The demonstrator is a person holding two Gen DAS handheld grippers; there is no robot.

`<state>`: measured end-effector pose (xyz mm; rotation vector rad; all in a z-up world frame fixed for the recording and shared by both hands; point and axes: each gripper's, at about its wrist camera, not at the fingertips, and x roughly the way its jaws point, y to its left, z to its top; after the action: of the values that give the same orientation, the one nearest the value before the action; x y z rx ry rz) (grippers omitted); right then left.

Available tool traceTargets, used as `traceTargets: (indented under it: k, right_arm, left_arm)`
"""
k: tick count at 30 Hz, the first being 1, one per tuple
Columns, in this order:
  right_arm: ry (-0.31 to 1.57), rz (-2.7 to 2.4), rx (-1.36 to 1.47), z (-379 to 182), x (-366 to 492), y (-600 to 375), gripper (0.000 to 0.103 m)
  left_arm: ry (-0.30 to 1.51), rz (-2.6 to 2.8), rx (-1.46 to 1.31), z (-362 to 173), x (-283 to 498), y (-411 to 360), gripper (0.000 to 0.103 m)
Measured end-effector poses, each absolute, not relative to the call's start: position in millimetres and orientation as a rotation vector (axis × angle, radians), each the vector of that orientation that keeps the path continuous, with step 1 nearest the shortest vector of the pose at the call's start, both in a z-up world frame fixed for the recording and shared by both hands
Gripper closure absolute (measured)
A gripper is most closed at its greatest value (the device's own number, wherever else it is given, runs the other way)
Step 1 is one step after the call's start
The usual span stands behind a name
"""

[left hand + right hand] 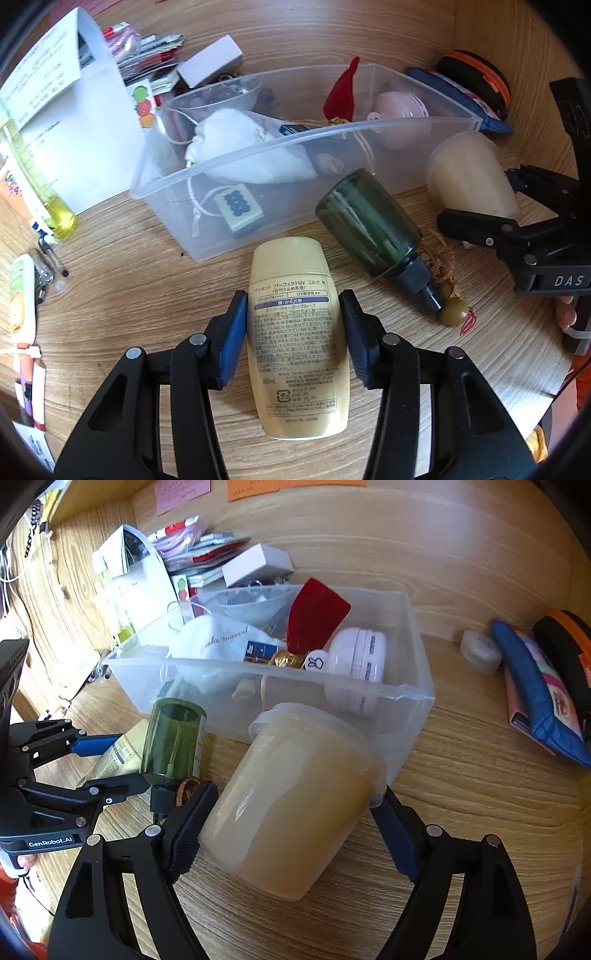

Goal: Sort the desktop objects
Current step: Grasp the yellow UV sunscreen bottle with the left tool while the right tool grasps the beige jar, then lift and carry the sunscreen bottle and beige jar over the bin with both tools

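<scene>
Left wrist: wooden desk (129, 280) bears clear bin (229, 173).

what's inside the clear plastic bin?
Inside the clear plastic bin: white drawstring pouch, red felt piece, pink round compact, clear bowl, mahjong-tile charm, small blue box. Whatever lies under the pouch is hidden.

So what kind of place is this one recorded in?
Probably a home desk set into a wooden alcove: a wood-grain desktop, sticky notes on the back panel, and a clear plastic storage bin of toiletries and trinkets.
</scene>
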<state>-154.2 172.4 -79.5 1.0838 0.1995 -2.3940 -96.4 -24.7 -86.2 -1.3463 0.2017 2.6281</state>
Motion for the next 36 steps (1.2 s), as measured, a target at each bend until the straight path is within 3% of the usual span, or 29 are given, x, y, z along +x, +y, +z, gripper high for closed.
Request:
traceTargets:
  k: [16,22,36]
  right_arm:
    - [0.122,-2.405,0.997,-59,-146,182,0.022]
    - [0.146,-2.42,0.961,-45,-138,183,0.022]
    - [0.19,-2.463,0.884,-9,-130,176,0.022]
  left_arm:
    - [0.044,2.726,-1.186,-46,-73,-50,0.059]
    - [-0.001,2.731,-1.159,-39,-70,-56,0.076]
    - [-0.003,2.775,-1.021,-3,-65,-63,0.076]
